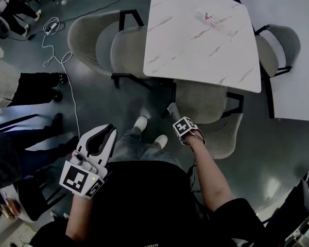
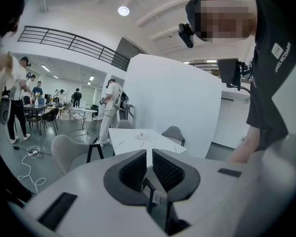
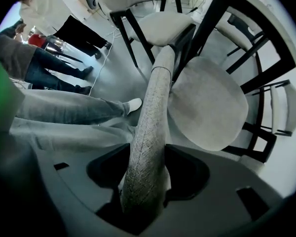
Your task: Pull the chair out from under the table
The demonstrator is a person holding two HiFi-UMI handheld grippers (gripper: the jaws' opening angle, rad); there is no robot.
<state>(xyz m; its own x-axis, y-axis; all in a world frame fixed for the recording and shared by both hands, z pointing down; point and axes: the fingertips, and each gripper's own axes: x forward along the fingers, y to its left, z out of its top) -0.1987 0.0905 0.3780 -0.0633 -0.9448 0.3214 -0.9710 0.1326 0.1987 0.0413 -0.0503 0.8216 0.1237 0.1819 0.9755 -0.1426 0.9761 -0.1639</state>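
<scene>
A grey upholstered chair (image 1: 224, 135) stands at the near side of the white marble table (image 1: 195, 40), its seat (image 1: 201, 101) partly under the tabletop. My right gripper (image 1: 174, 113) is shut on the left end of the chair's curved backrest. In the right gripper view the fabric backrest rim (image 3: 153, 98) runs up between the jaws of the right gripper (image 3: 148, 159), with the round seat (image 3: 207, 102) to its right. My left gripper (image 1: 100, 138) hangs near my waist, away from the chair. In its own view the left gripper (image 2: 149, 164) is shut on nothing.
Another grey chair (image 1: 92, 40) sits at the table's left side and one (image 1: 280, 45) at its right. A small object (image 1: 208, 17) lies on the tabletop. A white cable (image 1: 62, 60) trails on the floor. Bystanders' legs (image 1: 36, 86) stand left. My shoes (image 1: 141, 122) are beside the chair.
</scene>
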